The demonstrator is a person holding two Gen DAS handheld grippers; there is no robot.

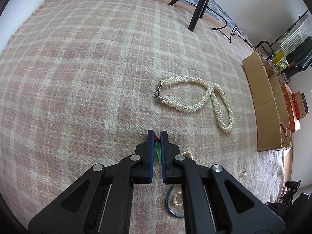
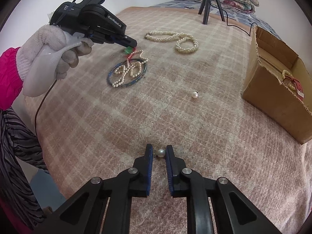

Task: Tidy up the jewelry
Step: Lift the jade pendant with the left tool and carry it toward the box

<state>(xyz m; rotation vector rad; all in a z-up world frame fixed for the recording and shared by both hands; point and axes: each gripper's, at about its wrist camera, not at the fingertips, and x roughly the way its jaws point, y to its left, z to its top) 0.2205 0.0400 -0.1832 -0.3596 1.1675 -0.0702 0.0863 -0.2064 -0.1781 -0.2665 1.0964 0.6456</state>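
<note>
My left gripper (image 1: 157,133) is shut on a green pendant (image 1: 158,152) with a red cord, part of a thin pearl necklace (image 2: 128,70) that lies over a blue bangle (image 2: 117,69). In the right wrist view the left gripper (image 2: 133,45) holds the pendant (image 2: 128,50) just above the blanket. My right gripper (image 2: 159,150) is open, its jaws on either side of a pearl earring (image 2: 161,153) on the blanket. A second pearl earring (image 2: 194,95) lies farther ahead. A thick twisted pearl necklace (image 1: 197,97) lies beyond, also in the right wrist view (image 2: 175,38).
A cardboard box (image 2: 273,89) stands at the right with pearls and a red tag inside; it also shows in the left wrist view (image 1: 263,97). A black tripod (image 2: 209,2) stands at the far edge of the plaid blanket (image 2: 175,117). Folded bedding lies behind.
</note>
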